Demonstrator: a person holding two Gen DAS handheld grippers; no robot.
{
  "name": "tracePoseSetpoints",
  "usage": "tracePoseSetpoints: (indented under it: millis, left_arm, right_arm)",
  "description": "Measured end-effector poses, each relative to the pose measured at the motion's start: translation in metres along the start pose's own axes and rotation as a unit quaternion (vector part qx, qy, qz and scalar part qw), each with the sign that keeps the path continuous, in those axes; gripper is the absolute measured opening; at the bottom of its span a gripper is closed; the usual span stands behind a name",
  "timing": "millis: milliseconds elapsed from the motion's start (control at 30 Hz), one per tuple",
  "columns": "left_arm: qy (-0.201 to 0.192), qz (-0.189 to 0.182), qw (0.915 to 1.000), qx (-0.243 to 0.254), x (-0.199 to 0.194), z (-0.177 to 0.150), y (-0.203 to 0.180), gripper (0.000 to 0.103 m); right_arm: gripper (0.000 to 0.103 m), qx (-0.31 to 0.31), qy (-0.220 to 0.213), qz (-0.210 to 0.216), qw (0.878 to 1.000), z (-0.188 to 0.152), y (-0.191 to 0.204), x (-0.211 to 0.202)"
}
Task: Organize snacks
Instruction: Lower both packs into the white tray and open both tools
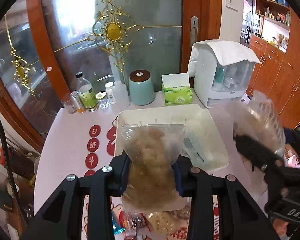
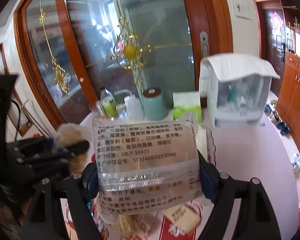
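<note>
Our left claw (image 1: 153, 177) pinches a snack bag (image 1: 152, 150) over the tray (image 1: 202, 118); our right claw (image 2: 148, 177) squeezes another bag (image 2: 146, 152) (printed side up).

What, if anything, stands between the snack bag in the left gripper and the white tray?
Nothing visible. The left gripper holds its clear snack bag over the white tray's near half. A packet already lies in the tray to the right; the far part looks open.

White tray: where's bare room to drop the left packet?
The white tray is bare across its back strip and left side; a clear packet fills its right. Behind, the teal jar and tissue box crowd the table.
</note>
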State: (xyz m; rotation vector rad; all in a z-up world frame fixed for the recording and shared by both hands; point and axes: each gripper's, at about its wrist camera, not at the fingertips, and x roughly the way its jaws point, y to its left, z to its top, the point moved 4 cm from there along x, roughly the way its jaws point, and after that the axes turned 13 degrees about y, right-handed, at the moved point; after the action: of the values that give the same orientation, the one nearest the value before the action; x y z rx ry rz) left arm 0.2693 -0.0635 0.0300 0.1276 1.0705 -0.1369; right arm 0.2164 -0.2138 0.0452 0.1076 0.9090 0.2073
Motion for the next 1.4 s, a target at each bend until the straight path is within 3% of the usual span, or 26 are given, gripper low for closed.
tracePoseSetpoints:
  millis: [200, 433, 600, 867, 933, 1000, 1067, 1233, 1400]
  left_arm:
    - [0.028, -0.004, 0.9995, -0.015, 0.048, 0.020, 0.004, 0.035]
    - [0.065, -0.009, 0.9973, -0.034, 0.099, 0.011, 0.012, 0.035]
    - [0.074, -0.007, 0.9967, -0.033, 0.116, 0.012, 0.013, 0.035]
    - [0.072, -0.002, 0.9972, -0.021, 0.123, 0.025, 0.011, 0.037]
    - [0.069, -0.005, 0.9974, -0.020, 0.124, 0.026, 0.012, 0.047]
    - [0.067, 0.000, 0.9973, -0.030, 0.123, 0.026, 0.017, 0.077]
    - [0.058, -0.013, 0.9971, -0.047, 0.121, 0.025, 0.026, 0.090]
    - [0.055, -0.031, 0.9954, -0.071, 0.115, 0.023, 0.040, 0.093]
    - [0.042, -0.025, 0.9968, -0.063, 0.100, 0.018, 0.042, 0.093]
  right_arm:
    - [0.083, 0.023, 0.012, -0.011, 1.000, 0.037, -0.014, 0.031]
    - [0.083, 0.048, 0.063, -0.010, 0.997, 0.029, -0.029, 0.092]
    - [0.084, 0.056, 0.095, -0.005, 0.994, 0.022, -0.033, 0.124]
    - [0.087, 0.062, 0.098, 0.014, 0.993, 0.039, -0.025, 0.136]
    - [0.088, 0.068, 0.102, 0.026, 0.992, 0.042, -0.025, 0.139]
    - [0.089, 0.084, 0.115, 0.040, 0.989, 0.042, -0.025, 0.144]
    - [0.096, 0.091, 0.112, 0.042, 0.989, 0.042, -0.027, 0.146]
    - [0.103, 0.083, 0.070, 0.070, 0.992, 0.045, -0.022, 0.135]
    - [0.103, 0.066, 0.060, 0.058, 0.994, 0.046, -0.013, 0.126]
